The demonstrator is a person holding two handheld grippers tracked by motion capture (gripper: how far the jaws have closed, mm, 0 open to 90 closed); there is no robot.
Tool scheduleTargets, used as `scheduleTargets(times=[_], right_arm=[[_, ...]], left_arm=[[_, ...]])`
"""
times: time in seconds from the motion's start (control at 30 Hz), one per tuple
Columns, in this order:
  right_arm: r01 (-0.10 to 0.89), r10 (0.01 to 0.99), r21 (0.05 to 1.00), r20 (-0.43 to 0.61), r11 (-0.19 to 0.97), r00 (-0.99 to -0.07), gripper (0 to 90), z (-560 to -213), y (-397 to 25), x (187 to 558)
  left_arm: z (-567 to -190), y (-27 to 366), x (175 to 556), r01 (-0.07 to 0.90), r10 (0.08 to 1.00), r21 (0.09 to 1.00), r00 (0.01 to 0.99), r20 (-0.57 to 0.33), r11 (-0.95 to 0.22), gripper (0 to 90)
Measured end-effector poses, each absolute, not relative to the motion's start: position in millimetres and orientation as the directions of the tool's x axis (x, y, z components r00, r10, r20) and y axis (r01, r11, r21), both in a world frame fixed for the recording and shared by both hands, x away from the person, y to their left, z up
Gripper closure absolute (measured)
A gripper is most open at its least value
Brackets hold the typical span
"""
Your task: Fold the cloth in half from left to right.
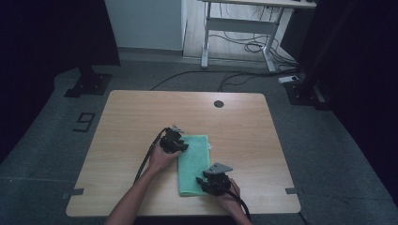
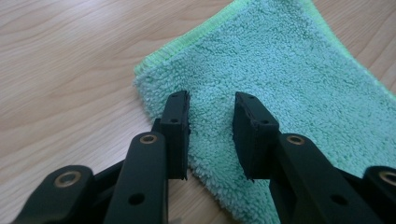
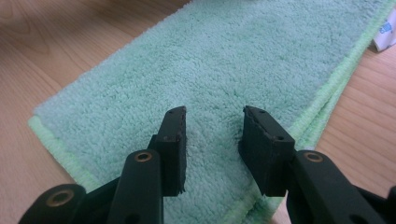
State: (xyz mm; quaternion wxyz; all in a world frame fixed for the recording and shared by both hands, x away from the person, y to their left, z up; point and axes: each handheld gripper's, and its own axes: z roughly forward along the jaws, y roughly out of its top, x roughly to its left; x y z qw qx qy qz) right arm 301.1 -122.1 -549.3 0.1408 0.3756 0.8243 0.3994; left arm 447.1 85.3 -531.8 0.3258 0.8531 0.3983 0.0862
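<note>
A folded green towel (image 1: 193, 164) lies flat on the wooden table (image 1: 131, 117), long side running away from me. My left gripper (image 1: 180, 147) is at the towel's far left corner; in the left gripper view it is open (image 2: 211, 126) with both jaw tips resting on the fluffy cloth (image 2: 289, 74). My right gripper (image 1: 202, 180) is at the towel's near right end. In the right gripper view it is open (image 3: 212, 135), jaws pressed down on the pile of the towel (image 3: 219, 60) near its folded edge.
A white label (image 3: 385, 32) sticks out at the towel's far edge. The table has a round cable hole (image 1: 218, 103) at the back. Beyond stand a white desk frame (image 1: 239, 28) and cables on the floor.
</note>
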Motion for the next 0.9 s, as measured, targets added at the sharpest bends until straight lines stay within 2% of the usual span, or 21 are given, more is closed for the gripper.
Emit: scheduleTargets(times=[0.27, 0.43, 0.63, 0.9], right_arm=[[0.512, 0.734, 0.751, 0.054, 0.417, -0.677, 56.9, -546.8, -121.6, 300.1], [0.504, 0.743, 0.769, 0.056, 0.394, -0.667, 54.5, -539.8, -119.2, 305.0], [0.479, 0.726, 0.802, 0.084, 0.357, -0.682, 56.0, -525.9, -104.5, 329.2], [0.485, 0.726, 0.792, 0.079, 0.370, -0.683, 55.6, -525.4, -74.9, 364.1]], left_arm=[[-523.3, 91.6, 453.1, 0.621, 0.741, 0.639, 0.661, -0.117, -0.454, 67.2], [-521.7, 93.3, 459.3, 0.624, 0.738, 0.628, 0.665, -0.116, -0.464, 72.4], [-526.9, 90.2, 461.2, 0.630, 0.748, 0.618, 0.657, -0.101, -0.470, 78.4], [-530.9, 90.4, 462.6, 0.642, 0.753, 0.616, 0.648, -0.117, -0.456, 78.4]])
